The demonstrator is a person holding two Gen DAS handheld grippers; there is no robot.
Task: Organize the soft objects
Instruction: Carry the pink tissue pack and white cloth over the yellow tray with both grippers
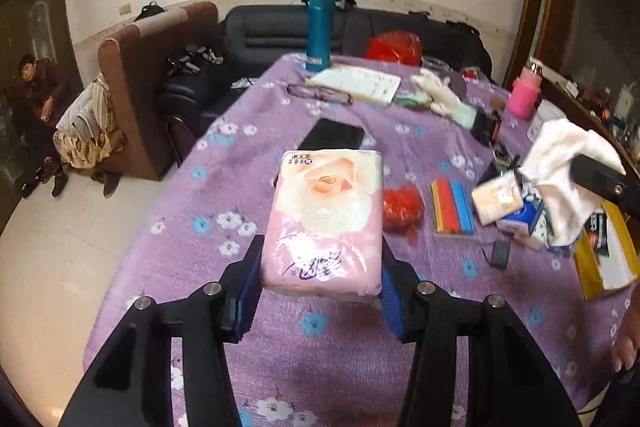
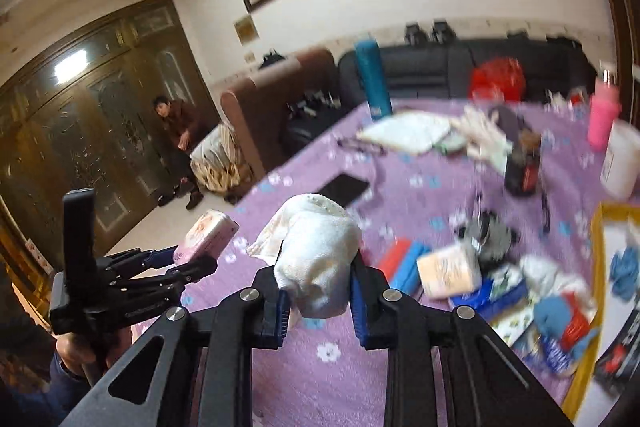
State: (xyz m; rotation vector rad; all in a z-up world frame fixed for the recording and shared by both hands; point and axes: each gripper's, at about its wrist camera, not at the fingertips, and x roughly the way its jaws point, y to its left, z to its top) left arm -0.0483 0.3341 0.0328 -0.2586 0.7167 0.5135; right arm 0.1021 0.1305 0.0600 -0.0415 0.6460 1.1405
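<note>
In the left wrist view, your left gripper point(image 1: 320, 267) had its blue-padded fingers point(image 1: 248, 279) closed against both sides of a pink tissue pack point(image 1: 326, 215) printed with a rose. The pack was lifted clear above the counter point(image 1: 224, 195), which was covered in a purple flowered cloth. Just beyond the pack lay a black phone point(image 1: 332, 135). To the right sat a small red bag point(image 1: 402, 207), a striped packet point(image 1: 454, 207) and a second tissue pack point(image 1: 498, 199). At the right edge a white towel point(image 1: 568, 171) hung in the air, held by your right gripper. A teal flask point(image 1: 319, 29) stood at the far end.

In the right wrist view, your right gripper point(image 2: 318, 293) had its fingers point(image 2: 362, 303) pressed onto the bunched white towel point(image 2: 316, 259), held above the counter point(image 2: 320, 367). At the left, your left gripper point(image 2: 188, 263) carried the pink tissue pack point(image 2: 208, 235) off the counter's edge. A yellow-rimmed box point(image 2: 598, 267) sat at the right, blurred.
</note>
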